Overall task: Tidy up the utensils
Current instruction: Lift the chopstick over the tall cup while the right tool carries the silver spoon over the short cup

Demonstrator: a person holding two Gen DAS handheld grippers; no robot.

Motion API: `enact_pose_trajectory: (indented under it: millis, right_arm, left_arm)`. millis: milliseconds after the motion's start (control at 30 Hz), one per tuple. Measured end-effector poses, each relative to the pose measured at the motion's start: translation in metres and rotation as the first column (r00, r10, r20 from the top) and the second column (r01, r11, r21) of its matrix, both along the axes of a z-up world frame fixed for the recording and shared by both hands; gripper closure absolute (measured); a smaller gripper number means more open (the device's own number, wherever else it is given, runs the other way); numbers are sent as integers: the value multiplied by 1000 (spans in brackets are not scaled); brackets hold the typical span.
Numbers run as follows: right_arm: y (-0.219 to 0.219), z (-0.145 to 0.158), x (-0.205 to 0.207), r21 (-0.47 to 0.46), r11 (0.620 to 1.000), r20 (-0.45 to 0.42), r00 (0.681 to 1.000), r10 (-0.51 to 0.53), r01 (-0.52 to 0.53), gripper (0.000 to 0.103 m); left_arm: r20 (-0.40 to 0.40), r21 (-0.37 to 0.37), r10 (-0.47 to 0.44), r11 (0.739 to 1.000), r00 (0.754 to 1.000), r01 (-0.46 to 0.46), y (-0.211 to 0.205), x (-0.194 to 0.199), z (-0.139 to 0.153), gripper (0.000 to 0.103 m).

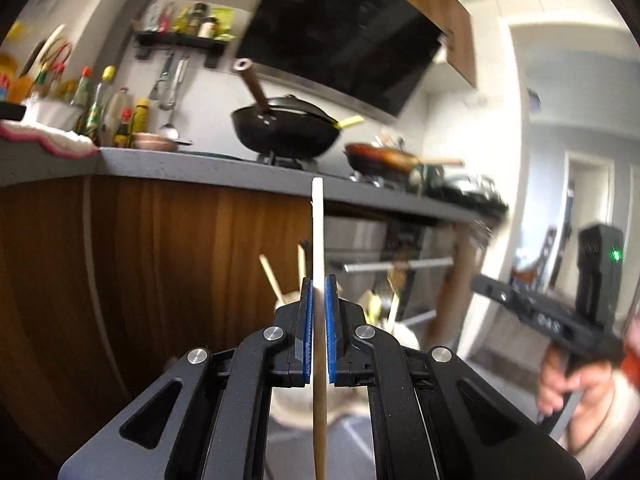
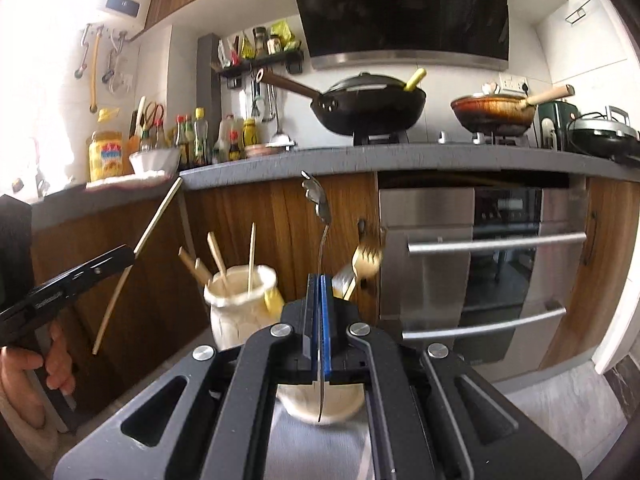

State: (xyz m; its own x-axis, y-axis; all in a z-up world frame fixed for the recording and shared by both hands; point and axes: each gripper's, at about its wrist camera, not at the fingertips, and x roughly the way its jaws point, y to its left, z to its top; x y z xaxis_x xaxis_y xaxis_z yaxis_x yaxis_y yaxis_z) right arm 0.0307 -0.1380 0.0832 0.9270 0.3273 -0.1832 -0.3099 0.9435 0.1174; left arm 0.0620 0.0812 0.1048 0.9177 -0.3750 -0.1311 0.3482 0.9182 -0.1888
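The chopstick runs off the bottom edge; the gold fork is blurred.

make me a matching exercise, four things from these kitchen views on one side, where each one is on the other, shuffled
Things:
1. chopstick
2. spoon
3. black wok
4. gold fork

Places:
a. on the stove burner
b. standing in a cream holder
c. clamped in the left gripper
d. clamped in the right gripper

Pairs: 1-c, 2-d, 3-a, 4-b
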Motion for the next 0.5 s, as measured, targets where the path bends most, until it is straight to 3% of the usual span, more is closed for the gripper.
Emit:
enact_pose_trajectory:
  millis: [200,333,500]
  right_arm:
    - [4,13,28,35,999,34,999,2,-3,102]
    - [5,15,40,66,998,56,998,2,-6,102]
    - [5,7,48,82,996,59,998,13,-17,102]
  left_arm:
    - [41,-141,-5,990,999,11,12,47,12,97]
    - [92,-174,-11,984,996,27,6,66,17,97]
    - [90,-181,-23,983,996,39,-8,97,13,97]
